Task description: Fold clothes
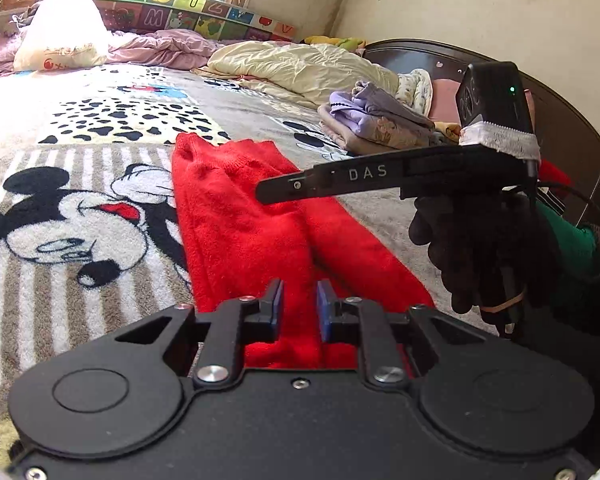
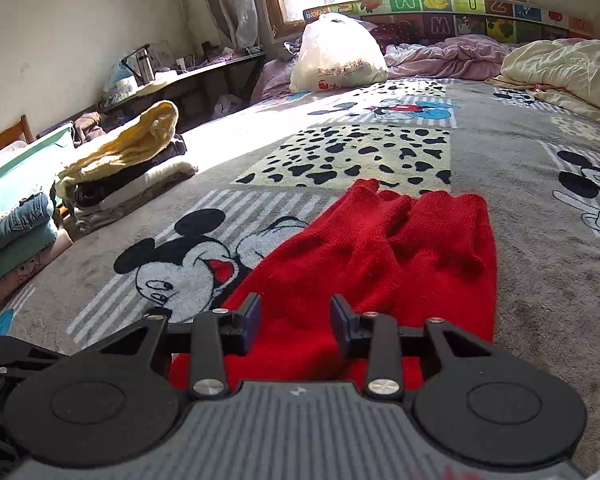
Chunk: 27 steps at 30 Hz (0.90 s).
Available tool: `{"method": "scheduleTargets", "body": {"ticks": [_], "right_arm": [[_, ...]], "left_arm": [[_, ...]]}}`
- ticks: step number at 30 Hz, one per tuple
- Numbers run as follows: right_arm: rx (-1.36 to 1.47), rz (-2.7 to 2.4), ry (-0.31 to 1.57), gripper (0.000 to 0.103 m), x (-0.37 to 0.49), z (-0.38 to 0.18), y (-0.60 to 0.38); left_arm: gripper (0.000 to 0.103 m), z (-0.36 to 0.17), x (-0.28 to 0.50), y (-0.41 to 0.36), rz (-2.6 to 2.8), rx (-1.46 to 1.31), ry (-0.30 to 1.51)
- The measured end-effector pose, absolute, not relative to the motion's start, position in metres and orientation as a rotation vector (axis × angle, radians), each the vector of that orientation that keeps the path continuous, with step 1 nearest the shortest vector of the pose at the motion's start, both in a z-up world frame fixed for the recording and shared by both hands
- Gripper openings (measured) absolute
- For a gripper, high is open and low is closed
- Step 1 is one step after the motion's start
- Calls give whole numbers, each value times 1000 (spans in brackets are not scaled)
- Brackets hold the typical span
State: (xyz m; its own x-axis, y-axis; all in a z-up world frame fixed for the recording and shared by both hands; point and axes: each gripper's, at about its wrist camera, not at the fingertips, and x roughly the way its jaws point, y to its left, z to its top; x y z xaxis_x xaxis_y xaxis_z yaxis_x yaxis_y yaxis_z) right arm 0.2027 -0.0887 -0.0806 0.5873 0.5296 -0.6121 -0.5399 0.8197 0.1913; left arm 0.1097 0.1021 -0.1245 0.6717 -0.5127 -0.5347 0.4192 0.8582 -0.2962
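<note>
Claws come nearest in both views: the left claw (image 1: 299, 307) stands with its blue-padded fingers a narrow way apart and nothing between them, low over the near end of the fuzzy red knitted garment (image 1: 244, 216); the right claw (image 2: 296, 322) stands wider, likewise holding nothing, above the same near end, and in the left wrist view it shows side-on, carried by a black-gloved hand (image 1: 472, 252) at the garment's right edge. Beneath them the red garment lies on the plush cartoon-mouse bed blanket (image 2: 540, 300) as a long narrow band, its two halves doubled alongside each other with a crease down the middle, the cuffed ends pointing away toward the window; whether a crosswise fold is to follow or the piece has just been laid flat, this one moment cannot settle. Should the near end be taken, each claw would do well to bite through all layers at a corner, level with its partner, so the band stays square and the crease does not slip. Further off sit a folded pile of lilac and beige clothes (image 1: 376, 124) and a stack topped by a yellow knit (image 2: 128, 152).
</note>
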Motion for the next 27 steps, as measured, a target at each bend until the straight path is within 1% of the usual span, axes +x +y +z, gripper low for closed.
{"method": "scheduleTargets", "body": {"ticks": [1,2,4,7,9,11,12,13,15,18,21,27], "right_arm": [[-27,622,717,37,201,-85,-93],[-8,620,702,37,197,-84,-101],[50,620,634,38,181,-71,-123],[19,598,549,39,148,-61,-152],[-34,584,511,39,123,-61,-168],[-105,585,484,39,99,-64,-178],[-159,590,472,40,85,-67,-182],[-214,595,467,42,73,-72,-184],[-317,611,453,43,55,-80,-186],[-434,623,456,43,39,-89,-187],[-516,635,453,44,32,-91,-185],[-808,654,498,45,15,-113,-167]], "left_arm": [[18,-131,113,99,-510,-128,678],[19,-129,113,99,-515,-119,681],[35,-122,105,106,-516,-144,647],[41,-113,88,114,-473,-124,572],[42,-111,80,117,-444,-100,548],[44,-110,70,119,-415,-46,527],[47,-109,65,119,-400,-18,516],[48,-108,60,120,-385,10,506],[49,-106,51,122,-356,65,484],[54,-103,36,124,-311,148,451],[55,-109,27,122,-340,318,398],[56,-136,15,115,-428,707,285]]}}
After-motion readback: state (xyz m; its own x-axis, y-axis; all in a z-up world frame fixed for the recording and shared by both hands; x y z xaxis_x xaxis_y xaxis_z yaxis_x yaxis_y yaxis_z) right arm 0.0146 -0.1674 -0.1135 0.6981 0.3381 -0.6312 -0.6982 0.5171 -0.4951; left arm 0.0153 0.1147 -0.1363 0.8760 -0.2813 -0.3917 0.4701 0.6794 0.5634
